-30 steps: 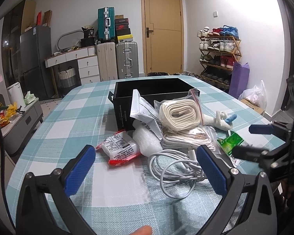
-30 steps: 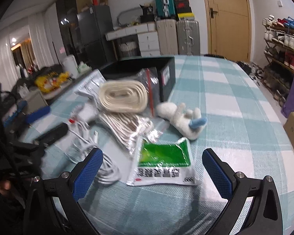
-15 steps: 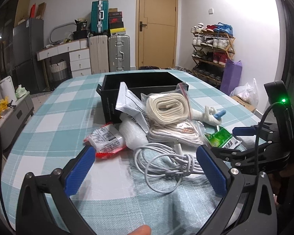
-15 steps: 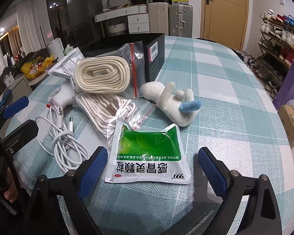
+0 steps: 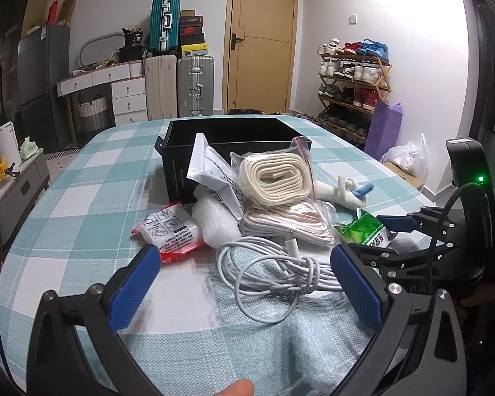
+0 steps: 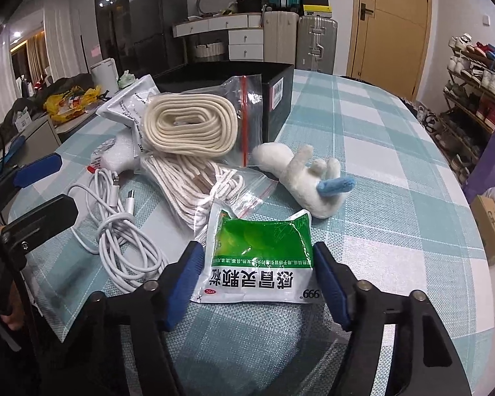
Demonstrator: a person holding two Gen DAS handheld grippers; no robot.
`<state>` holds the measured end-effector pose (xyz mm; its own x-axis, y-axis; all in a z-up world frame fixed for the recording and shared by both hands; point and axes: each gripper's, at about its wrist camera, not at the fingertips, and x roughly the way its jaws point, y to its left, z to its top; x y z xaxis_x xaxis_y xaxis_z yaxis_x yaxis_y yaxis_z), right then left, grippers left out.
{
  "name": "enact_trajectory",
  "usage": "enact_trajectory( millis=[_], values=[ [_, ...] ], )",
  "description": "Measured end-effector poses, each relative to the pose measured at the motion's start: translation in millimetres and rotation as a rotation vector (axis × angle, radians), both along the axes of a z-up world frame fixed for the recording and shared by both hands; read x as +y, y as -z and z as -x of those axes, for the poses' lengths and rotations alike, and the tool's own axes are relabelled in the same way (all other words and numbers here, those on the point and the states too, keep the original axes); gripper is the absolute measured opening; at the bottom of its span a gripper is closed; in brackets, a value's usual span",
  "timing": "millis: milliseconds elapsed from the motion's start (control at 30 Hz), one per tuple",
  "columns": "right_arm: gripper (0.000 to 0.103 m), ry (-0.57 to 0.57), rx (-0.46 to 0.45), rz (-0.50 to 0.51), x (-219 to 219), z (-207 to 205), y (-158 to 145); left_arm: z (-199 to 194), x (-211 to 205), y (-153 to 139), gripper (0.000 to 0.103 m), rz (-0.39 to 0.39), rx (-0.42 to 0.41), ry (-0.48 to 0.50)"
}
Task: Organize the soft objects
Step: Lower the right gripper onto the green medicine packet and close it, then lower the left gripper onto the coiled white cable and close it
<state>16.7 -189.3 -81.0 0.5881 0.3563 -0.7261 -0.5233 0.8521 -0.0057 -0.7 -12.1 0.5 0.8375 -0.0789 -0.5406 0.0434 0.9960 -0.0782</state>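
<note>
A green and white sachet lies at the near edge of a heap of soft things. My right gripper is closing on it, a blue pad meeting each side edge. In the left wrist view the sachet is buckled upward. Beyond it lie a white plush toy with a blue tip, and two bagged coils of cream rope. My left gripper is open, hovering just short of a coiled white cable with nothing between its pads. An open black box stands behind the heap.
A red and white packet, a bubble-wrap lump and a white mailer pouch lie left of the rope bags. The checked tablecloth is bare to the left. Suitcases, drawers and a shoe rack stand far behind.
The right jaws have narrowed from wide apart to the sachet's edges, and the sachet now buckles up. The left gripper has tilted slightly and stays open over the cable.
</note>
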Motion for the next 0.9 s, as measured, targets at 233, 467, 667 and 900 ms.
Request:
enact_trajectory(
  millis=[233, 467, 667, 900],
  values=[
    [0.056, -0.001, -0.004, -0.020, -3, 0, -1, -4, 0, 3, 0.103, 0.047, 0.044, 0.037],
    [0.055, -0.008, -0.007, -0.030, -5, 0, 0, -18, -5, 12, 0.103, 0.090, 0.124, 0.041],
    [0.055, -0.012, -0.008, -0.032, -5, 1, 0, -25, -12, 21, 0.103, 0.069, 0.177, 0.042],
    [0.055, -0.021, -0.008, -0.038, -5, 2, 0, -25, -14, 23, 0.086, 0.099, 0.190, 0.098]
  ],
)
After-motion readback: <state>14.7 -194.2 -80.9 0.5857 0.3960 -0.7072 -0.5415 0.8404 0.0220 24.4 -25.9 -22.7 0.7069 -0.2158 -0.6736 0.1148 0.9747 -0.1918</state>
